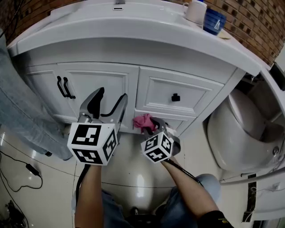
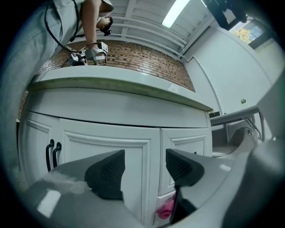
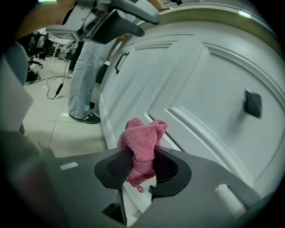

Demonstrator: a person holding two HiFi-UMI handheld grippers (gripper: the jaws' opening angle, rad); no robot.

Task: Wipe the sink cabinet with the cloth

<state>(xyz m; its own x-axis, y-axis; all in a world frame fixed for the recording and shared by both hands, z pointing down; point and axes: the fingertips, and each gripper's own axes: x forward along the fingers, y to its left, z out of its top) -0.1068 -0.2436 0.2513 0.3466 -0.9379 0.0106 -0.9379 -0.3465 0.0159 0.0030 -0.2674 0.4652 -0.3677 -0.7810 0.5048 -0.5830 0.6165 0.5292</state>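
Showing the white sink cabinet point(image 1: 107, 84) from above, with both grippers held before its front. The right gripper point(image 3: 142, 165) is clamped on the pink cloth point(image 3: 141, 139): the bunched terry fabric is pinched between the two ribbed pads and bulges beyond the fingertips toward the cabinet, with a small tail hanging below the jaws. The cloth sits at the cabinet's lower front, under the drawer with the black square knob point(image 1: 175, 97) and just right of the cabinet's middle stile; whether it presses on the panel cannot be told. The left gripper point(image 2: 142, 171) has its jaws spread wide with nothing between them, and it points at the cabinet door that lies right of the pair of black bar handles point(image 1: 64, 87). Each gripper carries a cube with black-and-white square markers. On the cabinet's countertop, at its right end, stand a white mug point(image 1: 195, 10) and a blue cup point(image 1: 213, 21) with a pale triangular mark, its lettering too small to read. A toilet point(image 1: 240, 129) stands right of the cabinet; a person's jeans leg point(image 1: 22, 111) is at its left.
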